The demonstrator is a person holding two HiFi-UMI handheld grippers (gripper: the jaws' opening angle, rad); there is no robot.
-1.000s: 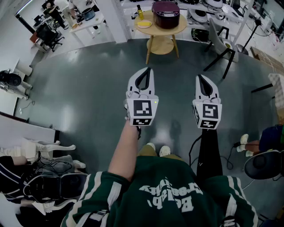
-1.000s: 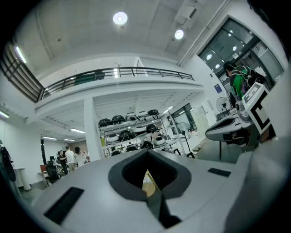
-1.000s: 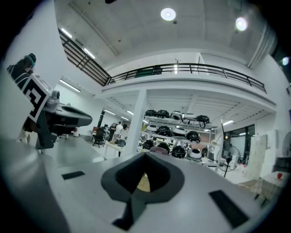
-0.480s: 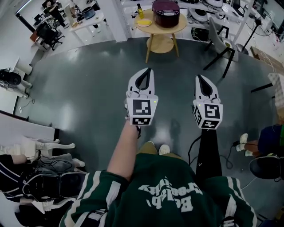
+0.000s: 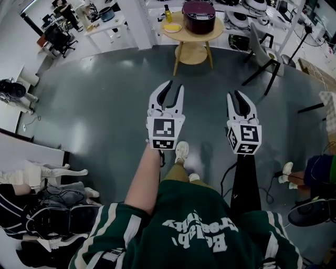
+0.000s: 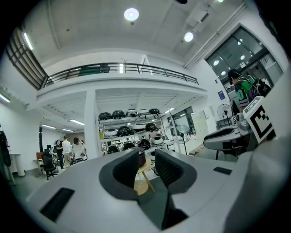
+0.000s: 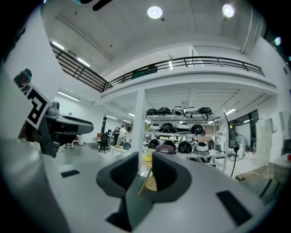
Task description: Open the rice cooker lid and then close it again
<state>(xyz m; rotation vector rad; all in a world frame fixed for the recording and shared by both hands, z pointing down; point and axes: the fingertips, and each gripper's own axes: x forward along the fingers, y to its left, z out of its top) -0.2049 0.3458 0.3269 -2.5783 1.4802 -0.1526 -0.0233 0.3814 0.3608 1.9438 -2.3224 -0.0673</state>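
My left claw [image 5: 175,86] and right claw [image 5: 235,95] are opening, empty; reaching for the rice cooker [image 5: 198,9] at the top middle, I might bump the yellow plate [image 5: 171,27] beside it.

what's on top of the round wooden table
On the table: a dark maroon rice cooker, lid shut, a yellow dish and a small yellow bottle beside it. Whatever lies behind the cooker is hidden.

Rice cooker [image 5: 198,10], 12 o'clock: dark maroon. Table [image 5: 207,34] under it: pale wood. Floor [image 5: 94,105]: grey-green. Sweatshirt [image 5: 194,210], 6 o'clock: green, white stripes.
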